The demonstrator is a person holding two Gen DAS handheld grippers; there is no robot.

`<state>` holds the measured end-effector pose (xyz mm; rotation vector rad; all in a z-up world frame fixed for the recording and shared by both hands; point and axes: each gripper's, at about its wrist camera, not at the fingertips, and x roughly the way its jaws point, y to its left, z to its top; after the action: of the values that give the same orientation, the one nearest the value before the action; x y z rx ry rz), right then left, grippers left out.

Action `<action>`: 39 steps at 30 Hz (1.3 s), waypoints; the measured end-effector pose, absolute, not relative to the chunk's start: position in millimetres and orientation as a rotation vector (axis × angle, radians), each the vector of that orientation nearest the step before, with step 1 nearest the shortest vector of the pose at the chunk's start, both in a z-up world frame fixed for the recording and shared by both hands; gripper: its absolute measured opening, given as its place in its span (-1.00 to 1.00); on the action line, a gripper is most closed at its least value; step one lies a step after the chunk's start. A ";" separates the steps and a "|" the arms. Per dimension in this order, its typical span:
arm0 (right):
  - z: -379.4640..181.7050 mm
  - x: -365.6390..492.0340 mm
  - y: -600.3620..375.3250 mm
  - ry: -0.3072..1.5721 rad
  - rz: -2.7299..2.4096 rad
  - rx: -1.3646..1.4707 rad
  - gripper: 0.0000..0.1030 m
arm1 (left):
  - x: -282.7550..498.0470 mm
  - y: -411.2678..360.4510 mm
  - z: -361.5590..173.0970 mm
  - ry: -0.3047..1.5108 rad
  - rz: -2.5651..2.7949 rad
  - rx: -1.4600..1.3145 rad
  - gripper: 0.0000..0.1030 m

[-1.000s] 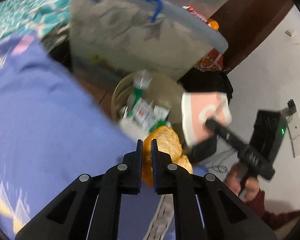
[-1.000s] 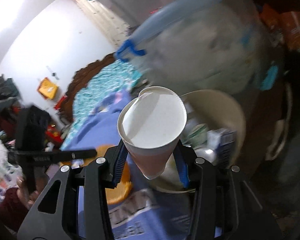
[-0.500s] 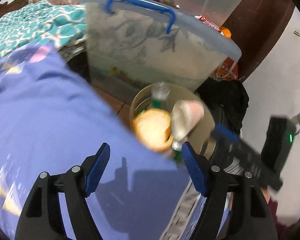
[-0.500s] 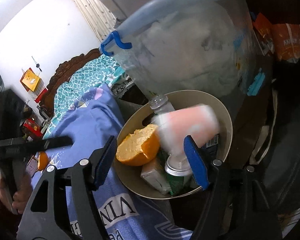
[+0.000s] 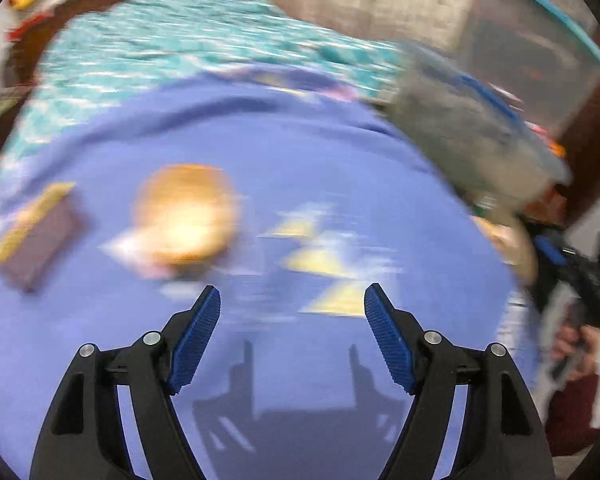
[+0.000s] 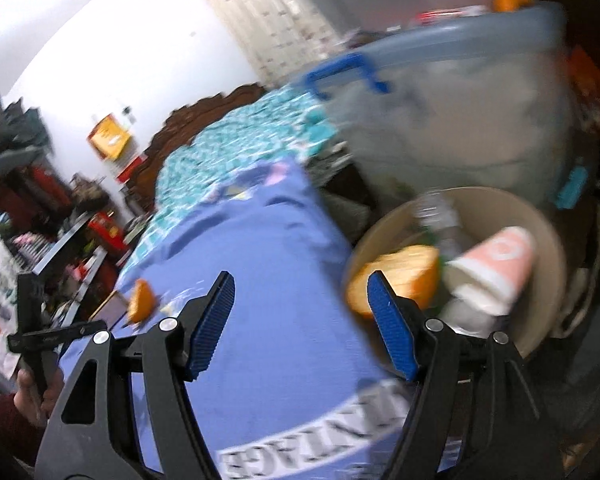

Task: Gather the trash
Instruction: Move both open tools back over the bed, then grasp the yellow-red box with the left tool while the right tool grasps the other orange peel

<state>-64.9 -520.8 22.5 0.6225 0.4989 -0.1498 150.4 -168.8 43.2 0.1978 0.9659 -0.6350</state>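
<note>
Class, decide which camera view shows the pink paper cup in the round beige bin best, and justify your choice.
The right wrist view: the pink paper cup lies on its side in the round beige bin, its whole side visible beside an orange peel. The left wrist view is blurred and shows only the bin's edge, no cup.

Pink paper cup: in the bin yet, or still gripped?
In the bin: the cup lies tipped beside the orange peel; right gripper empty.

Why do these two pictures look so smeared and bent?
Left wrist view: heavy motion blur on the orange peel and blue cloth; only the tongs stay sharp, casting a shadow. Right wrist view: milder blur, glaring white wall, fisheye-curved edges.
</note>
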 end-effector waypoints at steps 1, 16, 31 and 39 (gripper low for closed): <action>22.9 -57.6 -511.0 0.509 -0.128 0.621 0.37 | 161.8 -149.8 47.1 0.941 -0.558 0.236 0.40; 22.5 154.5 -285.3 0.799 0.162 0.331 0.80 | 302.7 -39.4 17.0 0.894 -0.248 0.413 0.82; -28.3 243.0 -219.4 0.921 -0.010 0.238 0.32 | 305.0 -47.0 -32.2 1.014 -0.328 0.362 -0.27; -17.4 174.6 -239.8 0.887 0.110 0.285 -0.34 | 240.2 -40.1 -5.3 0.995 -0.430 0.226 -0.58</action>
<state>174.6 -239.8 -17.4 0.2855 0.8870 0.1100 240.2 -40.1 -5.3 0.2258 0.9949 -0.4303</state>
